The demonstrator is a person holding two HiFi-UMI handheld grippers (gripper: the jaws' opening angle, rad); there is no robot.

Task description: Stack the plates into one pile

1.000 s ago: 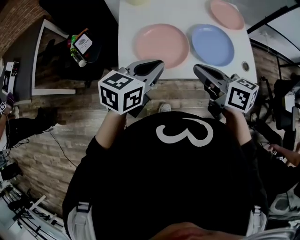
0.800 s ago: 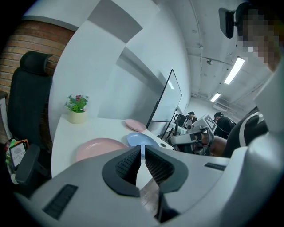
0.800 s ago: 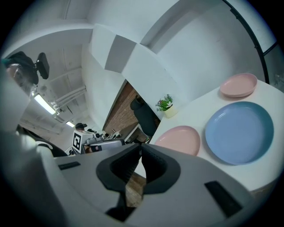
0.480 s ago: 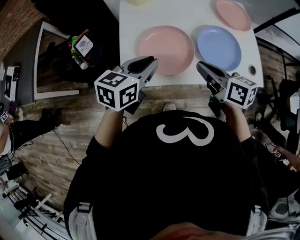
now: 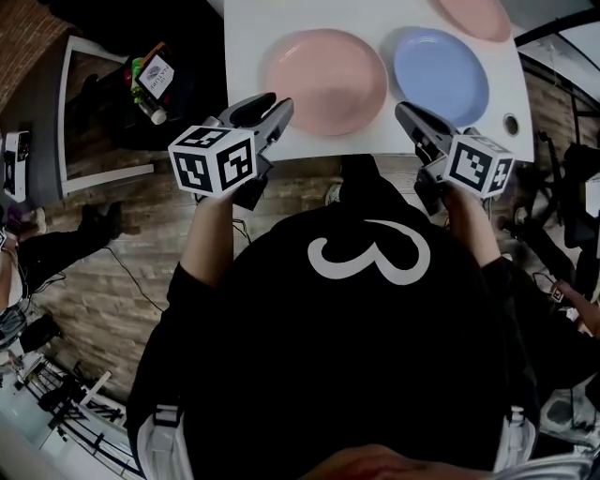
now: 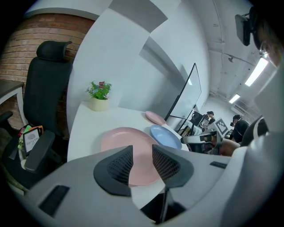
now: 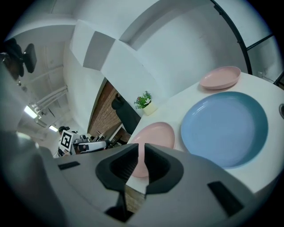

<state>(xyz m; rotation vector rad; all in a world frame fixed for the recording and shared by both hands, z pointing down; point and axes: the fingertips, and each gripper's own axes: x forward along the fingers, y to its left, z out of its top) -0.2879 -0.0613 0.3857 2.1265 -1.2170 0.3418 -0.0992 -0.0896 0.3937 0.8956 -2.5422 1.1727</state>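
Observation:
Three plates lie apart on the white table [image 5: 244,56]: a large pink plate [image 5: 323,67], a blue plate [image 5: 441,64] to its right, and a small pink plate [image 5: 473,11] at the far right corner. My left gripper [image 5: 274,105] hovers over the table's near edge, just left of the large pink plate [image 6: 120,137]. Its jaws are opening and hold nothing [image 6: 142,150]. My right gripper [image 5: 403,112] hangs at the near edge in front of the blue plate [image 7: 224,128], shut and empty [image 7: 142,150]. It points between the large pink plate [image 7: 155,133] and the blue one.
A potted plant [image 6: 100,95] stands at the table's far left. A black office chair [image 6: 44,88] and a side shelf with small items [image 5: 150,80] are left of the table. A round grommet [image 5: 511,122] sits near the front right corner. People stand in the background [image 6: 235,124].
My left gripper has moved left along the table edge and its jaws have opened. The right gripper has stayed near the blue plate, still shut.

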